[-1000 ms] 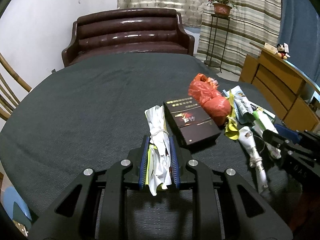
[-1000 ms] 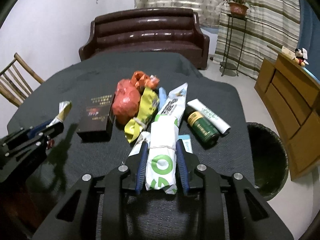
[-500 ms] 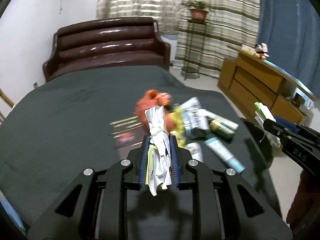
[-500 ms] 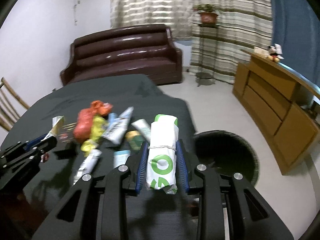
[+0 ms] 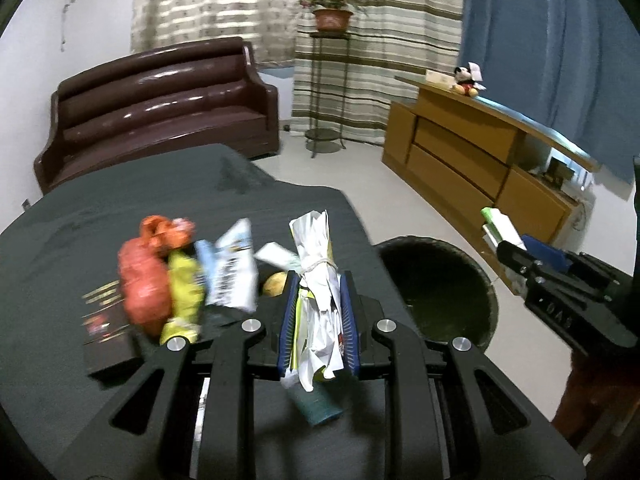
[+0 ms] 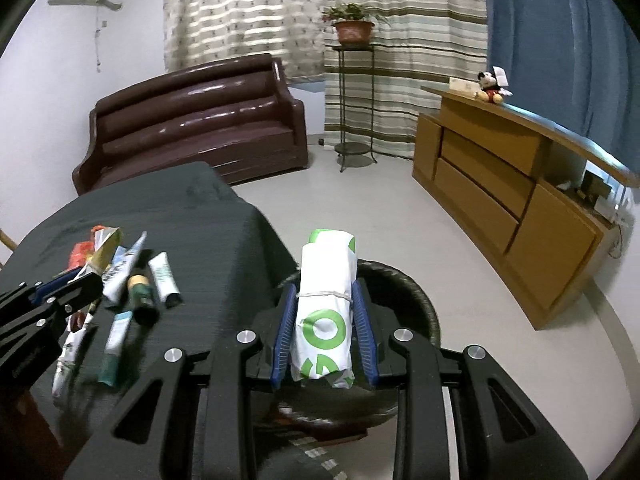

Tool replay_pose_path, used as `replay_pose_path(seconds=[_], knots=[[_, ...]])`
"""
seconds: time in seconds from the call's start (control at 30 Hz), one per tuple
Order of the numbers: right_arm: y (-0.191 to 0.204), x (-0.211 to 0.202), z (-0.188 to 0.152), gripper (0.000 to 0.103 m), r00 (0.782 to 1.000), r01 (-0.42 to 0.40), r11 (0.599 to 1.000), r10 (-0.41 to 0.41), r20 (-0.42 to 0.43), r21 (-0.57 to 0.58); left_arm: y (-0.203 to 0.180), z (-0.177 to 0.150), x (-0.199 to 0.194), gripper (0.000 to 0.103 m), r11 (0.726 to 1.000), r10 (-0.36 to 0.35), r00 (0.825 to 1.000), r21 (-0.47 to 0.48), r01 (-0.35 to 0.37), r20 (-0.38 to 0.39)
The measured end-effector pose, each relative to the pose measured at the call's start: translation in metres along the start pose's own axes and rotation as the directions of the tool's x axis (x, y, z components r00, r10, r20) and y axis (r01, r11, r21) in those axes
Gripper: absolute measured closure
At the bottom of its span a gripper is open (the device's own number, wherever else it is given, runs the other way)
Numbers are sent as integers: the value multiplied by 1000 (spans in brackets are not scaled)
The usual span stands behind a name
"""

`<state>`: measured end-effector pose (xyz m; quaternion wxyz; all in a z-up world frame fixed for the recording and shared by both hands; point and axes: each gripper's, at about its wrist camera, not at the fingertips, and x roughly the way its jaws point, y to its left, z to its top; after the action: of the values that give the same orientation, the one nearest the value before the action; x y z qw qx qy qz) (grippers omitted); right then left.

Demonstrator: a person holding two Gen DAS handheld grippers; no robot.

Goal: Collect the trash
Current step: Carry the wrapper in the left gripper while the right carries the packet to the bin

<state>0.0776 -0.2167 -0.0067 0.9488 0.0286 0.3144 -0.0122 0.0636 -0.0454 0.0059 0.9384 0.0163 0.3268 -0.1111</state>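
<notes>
Both bundles look light, soft and crushable: the left claw is clamped mid-length on a tied paper wad over the tabletop, the right claw on a green-printed roll above the bin at 3 o'clock.

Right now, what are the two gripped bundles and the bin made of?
White bundle: crumpled paper, matte, tied with string. Green-print bundle: smooth, faintly glossy wrapper, paper or plastic film, unclear. Bin: dark, ribbed rim, probably plastic or woven.
</notes>
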Motion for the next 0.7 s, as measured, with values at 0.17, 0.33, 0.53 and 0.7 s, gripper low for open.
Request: replay_pose_path(seconds=[0.17, 0.33, 0.53, 0.7], knots=[[-20, 12, -3, 73, 1000, 3, 999, -3, -13, 35, -29, 5, 23, 83, 999, -20, 1000, 32, 21, -21], [-33, 25, -1, 73, 1000, 5, 999, -4, -18, 48, -50, 7, 45, 83, 998, -24, 998, 54, 27, -52], [-38, 34, 0, 73, 1000, 6, 998, -5, -18, 56, -67, 10, 66, 83, 997, -16, 997, 70, 21, -71], [-43, 43, -1, 73, 1000, 1, 997, 1, -24, 74, -74, 14, 81, 82, 998, -2, 996, 70, 8, -88]])
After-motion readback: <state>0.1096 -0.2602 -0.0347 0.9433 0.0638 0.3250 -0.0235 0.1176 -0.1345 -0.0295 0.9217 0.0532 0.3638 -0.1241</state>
